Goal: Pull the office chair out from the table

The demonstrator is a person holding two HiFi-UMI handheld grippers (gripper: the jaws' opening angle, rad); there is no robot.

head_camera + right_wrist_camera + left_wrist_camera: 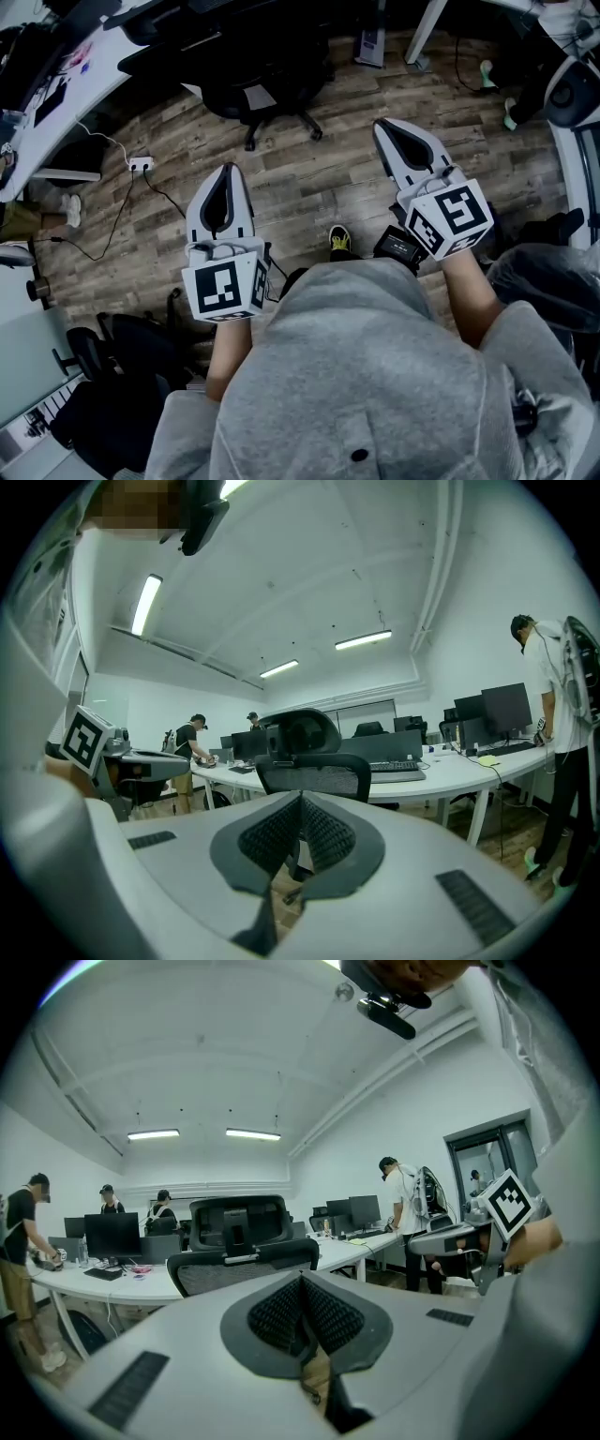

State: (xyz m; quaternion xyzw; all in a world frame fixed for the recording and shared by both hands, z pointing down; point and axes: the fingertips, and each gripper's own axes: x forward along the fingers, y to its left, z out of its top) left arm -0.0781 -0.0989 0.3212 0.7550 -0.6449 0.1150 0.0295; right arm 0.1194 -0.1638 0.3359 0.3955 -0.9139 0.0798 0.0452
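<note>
With both pairs of jaws pressed together and nothing between them, the left gripper point(225, 172) and the right gripper point(383, 126) hang side by side over the wood-plank floor point(309, 183). Each carries one marker cube point(223, 289) at its rear. In each gripper's own view the ribbed pads meet in a closed seam.

One black office chair point(255, 89) stands ahead of the two grippers and clear of both. Its star base is on the planks and its seat sits close against the edge of the curved white table point(108, 66). From the gripper views, its mesh back and headrest rise straight above the shut jaws, with the tabletop behind.

One white power strip point(141, 164) lies on the floor near the table, trailing a dark cable.

Four people point(395, 1194) can be counted at the desks in the left gripper view, and three in the right gripper view. Two ceiling strip lights point(153, 1134) glow in the former and three in the latter.

The wearer's grey hooded top point(366, 375) fills the lower head view, and only one shoe point(339, 238) shows past it. The chair's upper part is lost in shadow at the frame's top edge. Dark seating at lower left point(112, 375) is too murky to count.
</note>
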